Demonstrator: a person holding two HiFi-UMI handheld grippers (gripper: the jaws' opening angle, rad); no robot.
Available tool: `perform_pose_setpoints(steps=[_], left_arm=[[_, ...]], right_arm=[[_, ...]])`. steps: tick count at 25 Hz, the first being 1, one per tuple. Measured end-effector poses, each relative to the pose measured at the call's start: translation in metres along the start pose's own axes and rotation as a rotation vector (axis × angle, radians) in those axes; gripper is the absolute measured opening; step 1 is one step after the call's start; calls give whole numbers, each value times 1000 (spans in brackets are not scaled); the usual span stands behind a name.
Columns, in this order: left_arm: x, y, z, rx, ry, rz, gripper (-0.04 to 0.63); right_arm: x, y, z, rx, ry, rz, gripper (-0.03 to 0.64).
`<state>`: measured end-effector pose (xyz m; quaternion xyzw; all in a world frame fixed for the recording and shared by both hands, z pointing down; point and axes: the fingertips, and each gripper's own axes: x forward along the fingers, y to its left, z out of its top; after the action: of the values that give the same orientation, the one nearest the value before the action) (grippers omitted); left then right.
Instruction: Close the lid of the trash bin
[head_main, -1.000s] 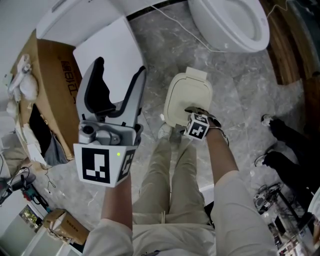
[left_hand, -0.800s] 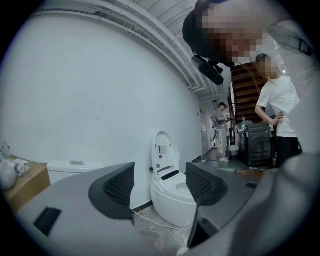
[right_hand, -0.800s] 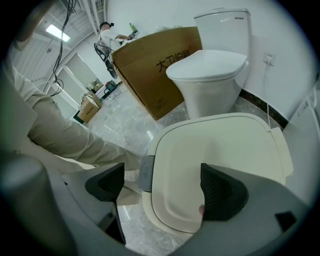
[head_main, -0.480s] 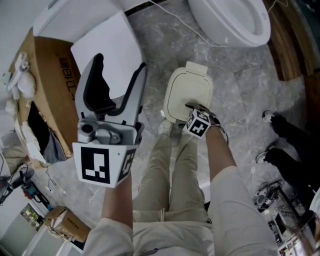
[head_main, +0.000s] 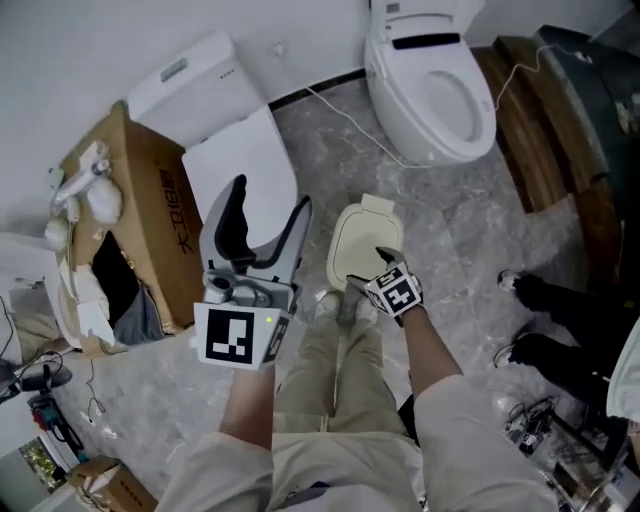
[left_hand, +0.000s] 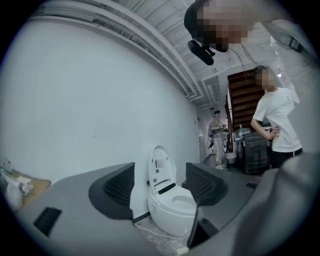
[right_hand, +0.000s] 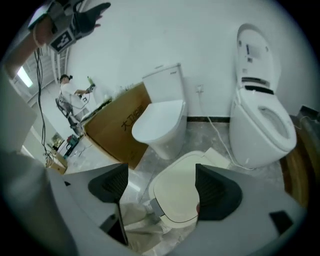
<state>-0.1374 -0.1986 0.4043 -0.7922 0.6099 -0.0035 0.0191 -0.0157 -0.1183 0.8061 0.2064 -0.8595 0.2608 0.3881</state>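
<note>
The cream trash bin (head_main: 362, 243) stands on the marble floor just ahead of the person's feet, its lid (right_hand: 181, 192) lying flat down on it. My right gripper (head_main: 366, 270) hovers over the bin's near edge, tilted downward, jaws open and empty; in the right gripper view (right_hand: 162, 186) the lid shows between the dark pads without touching them. My left gripper (head_main: 268, 208) is held high and level at the left, open, with nothing in it. In the left gripper view (left_hand: 160, 186) only a far toilet shows between its pads.
A white toilet (head_main: 430, 95) with raised lid stands beyond the bin, and a second toilet (head_main: 238, 165) with closed lid is at the left beside a cardboard box (head_main: 150, 225). A cable (head_main: 340, 110) runs across the floor. Another person's feet (head_main: 525, 290) are at the right.
Both grippers have risen. The right gripper has lifted off the lid and tipped downward. The head view now takes in more of the room.
</note>
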Motion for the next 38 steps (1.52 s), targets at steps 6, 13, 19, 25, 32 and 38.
perform_pose_setpoints(steps=[6, 13, 19, 25, 32, 38], left_arm=[[-31, -19, 98, -4, -53, -64, 298], [-65, -40, 168, -39, -135, -131, 274], [-77, -76, 188, -4, -191, -202, 109], [-63, -93, 204, 3, -229, -235, -2], [-58, -96, 214, -10, -249, -231, -2], [-59, -95, 211, -13, -230, -224, -2]], right_arm=[[-187, 27, 118, 12, -324, -240, 428], [-392, 72, 229, -83, -769, -525, 356], [-481, 113, 256, -180, -1010, -665, 95], [-504, 113, 265, -226, -1074, -757, 9], [-510, 116, 271, -226, -1108, -760, 9], [-513, 119, 273, -208, -1136, -752, 9]])
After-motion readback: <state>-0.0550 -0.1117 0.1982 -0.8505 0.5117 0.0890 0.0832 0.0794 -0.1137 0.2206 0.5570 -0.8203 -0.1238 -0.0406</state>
